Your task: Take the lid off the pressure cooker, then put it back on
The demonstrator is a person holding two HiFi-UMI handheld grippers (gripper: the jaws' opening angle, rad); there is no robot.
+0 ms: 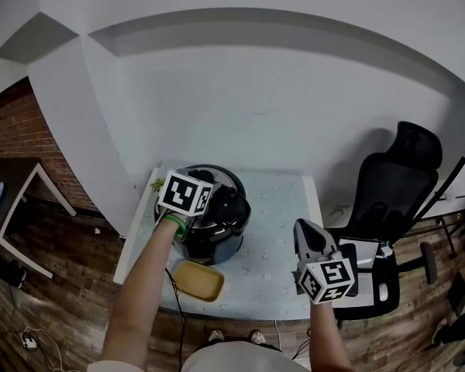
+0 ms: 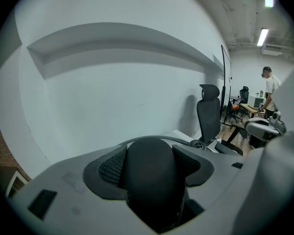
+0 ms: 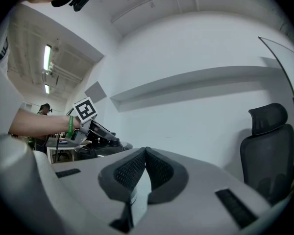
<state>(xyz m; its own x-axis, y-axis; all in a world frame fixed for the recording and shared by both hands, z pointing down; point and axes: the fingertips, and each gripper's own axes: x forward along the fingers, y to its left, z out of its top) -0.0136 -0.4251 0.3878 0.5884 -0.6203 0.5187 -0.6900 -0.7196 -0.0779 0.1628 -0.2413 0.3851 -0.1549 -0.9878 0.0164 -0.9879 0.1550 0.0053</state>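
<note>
My left gripper (image 2: 149, 161) clamped on the black knob (image 2: 150, 177) of the pressure cooker lid (image 1: 236, 209), my right gripper (image 3: 146, 166) pinched together, empty, well apart.

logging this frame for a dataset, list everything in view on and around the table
pressure cooker: 1, black, table's back left
lid: 1, black, atop the cooker
lid knob: 1, black, between the left jaws
dish: 1, yellow, table's front left edge
table: 1, pale cover, centre
office chair: 1, black, right of table
left hand-held gripper: 1, grey, shut on the lid knob
right hand-held gripper: 1, grey, shut, empty, near table's right front
</note>
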